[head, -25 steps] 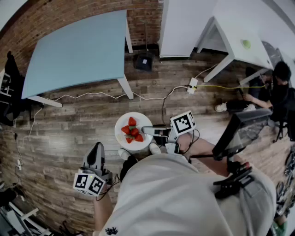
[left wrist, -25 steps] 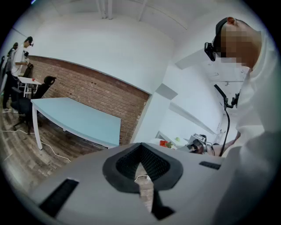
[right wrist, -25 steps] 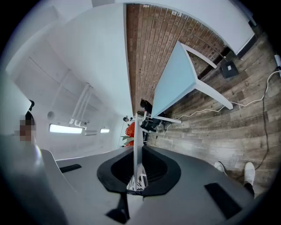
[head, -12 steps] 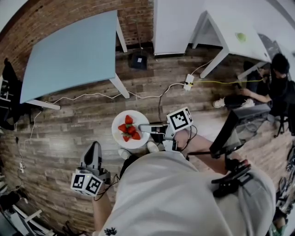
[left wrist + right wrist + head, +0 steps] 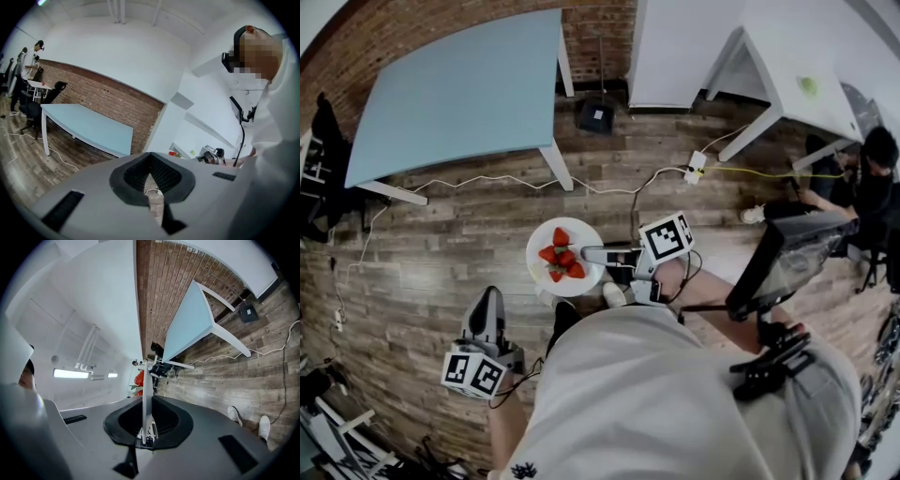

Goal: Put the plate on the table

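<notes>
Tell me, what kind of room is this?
Probably an office or workshop room. A light blue table and a white desk stand by a brick wall, and a power strip with long cables lies on the wooden floor.

White plate (image 5: pixel 589 240) (red strawberries (image 5: pixel 566 258))

Wooden floor (image 5: pixel 441 244) bears a blue table (image 5: pixel 459 94), black box (image 5: pixel 595 117) and power strip (image 5: pixel 694 169).
</notes>
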A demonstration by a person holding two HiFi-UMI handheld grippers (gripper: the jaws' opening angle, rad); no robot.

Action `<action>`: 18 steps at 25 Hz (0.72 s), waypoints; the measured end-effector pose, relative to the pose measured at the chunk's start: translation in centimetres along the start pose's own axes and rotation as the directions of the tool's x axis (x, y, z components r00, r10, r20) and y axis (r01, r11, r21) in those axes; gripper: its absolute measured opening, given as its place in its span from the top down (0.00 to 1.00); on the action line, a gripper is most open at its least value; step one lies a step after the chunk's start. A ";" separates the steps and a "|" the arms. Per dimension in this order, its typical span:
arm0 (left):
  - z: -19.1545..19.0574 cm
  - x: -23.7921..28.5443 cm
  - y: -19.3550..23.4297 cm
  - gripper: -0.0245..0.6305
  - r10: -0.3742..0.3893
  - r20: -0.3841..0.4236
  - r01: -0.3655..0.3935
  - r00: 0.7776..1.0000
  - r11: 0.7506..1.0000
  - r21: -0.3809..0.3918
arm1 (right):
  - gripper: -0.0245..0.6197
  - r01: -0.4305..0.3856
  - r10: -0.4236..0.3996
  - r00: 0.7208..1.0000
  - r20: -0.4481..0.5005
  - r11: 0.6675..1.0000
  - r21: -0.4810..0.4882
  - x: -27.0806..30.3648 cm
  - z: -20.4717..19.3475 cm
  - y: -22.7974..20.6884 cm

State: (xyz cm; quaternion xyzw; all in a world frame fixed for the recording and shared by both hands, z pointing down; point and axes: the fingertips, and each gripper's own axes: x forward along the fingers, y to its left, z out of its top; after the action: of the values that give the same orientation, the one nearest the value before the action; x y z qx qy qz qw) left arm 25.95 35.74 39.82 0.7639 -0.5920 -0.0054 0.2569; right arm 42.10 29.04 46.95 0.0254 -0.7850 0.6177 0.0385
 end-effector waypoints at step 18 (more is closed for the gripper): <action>6.3 -5.2 16.8 0.96 -0.033 0.059 0.032 0.998 0.999 0.022 | 0.92 0.057 -0.057 0.998 -0.003 0.997 -0.053 19.1 3.8 2.4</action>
State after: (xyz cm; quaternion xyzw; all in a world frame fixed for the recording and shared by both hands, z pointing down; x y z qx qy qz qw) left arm 7.28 35.26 39.52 0.7756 -0.5868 -0.0259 0.2312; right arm 22.76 26.10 45.48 0.0453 -0.7998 0.5956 0.0587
